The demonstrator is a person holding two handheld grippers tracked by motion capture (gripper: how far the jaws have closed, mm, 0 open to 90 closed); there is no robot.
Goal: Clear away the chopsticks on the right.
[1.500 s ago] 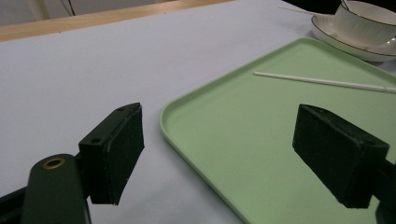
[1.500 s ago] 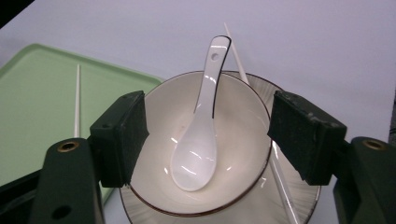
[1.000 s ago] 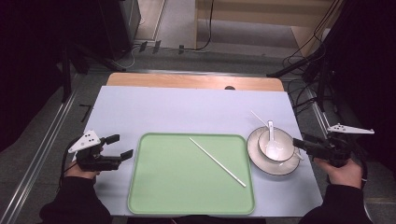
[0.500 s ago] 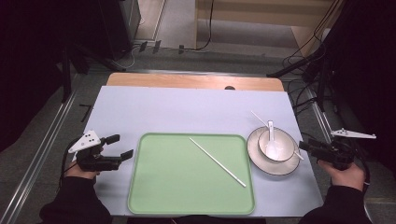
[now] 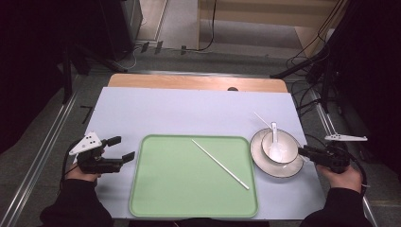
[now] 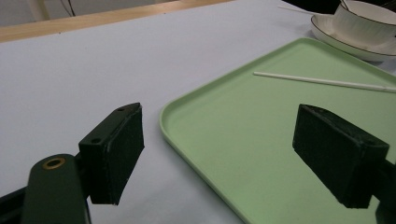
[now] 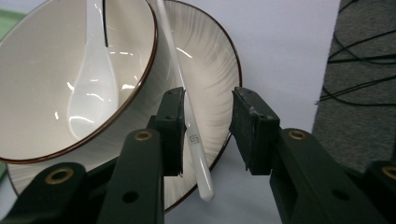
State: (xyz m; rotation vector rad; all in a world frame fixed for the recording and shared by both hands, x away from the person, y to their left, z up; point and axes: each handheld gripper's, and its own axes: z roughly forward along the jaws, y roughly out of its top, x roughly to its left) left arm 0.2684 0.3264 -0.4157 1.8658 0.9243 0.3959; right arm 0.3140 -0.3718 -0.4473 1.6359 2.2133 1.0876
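White plastic chopstick (image 7: 189,116) lies slanted across the rim of the round white saucer with a dark edge line (image 7: 212,74), its thick end sticking out over the saucer's near edge, and it passes between the two black pads of the right claw (image 7: 208,130). The jaws of this claw have just been closing; the left pad is just beside the chopstick, the other pad stands apart from it, so the grip is not yet made. On the saucer sits a white bowl with a dark rim (image 7: 70,70), and a white ceramic spoon (image 7: 93,79) rests inside it. In the high view the saucer (image 5: 295,168) stands at the right side of the pale lilac worktop (image 5: 189,113), just beside a light green rectangular tray (image 5: 165,189). A second white chopstick (image 5: 220,164) lies diagonally on the tray. The left claw (image 5: 124,149) hovers near the tray's left edge, its jaws wide apart with nothing between them.
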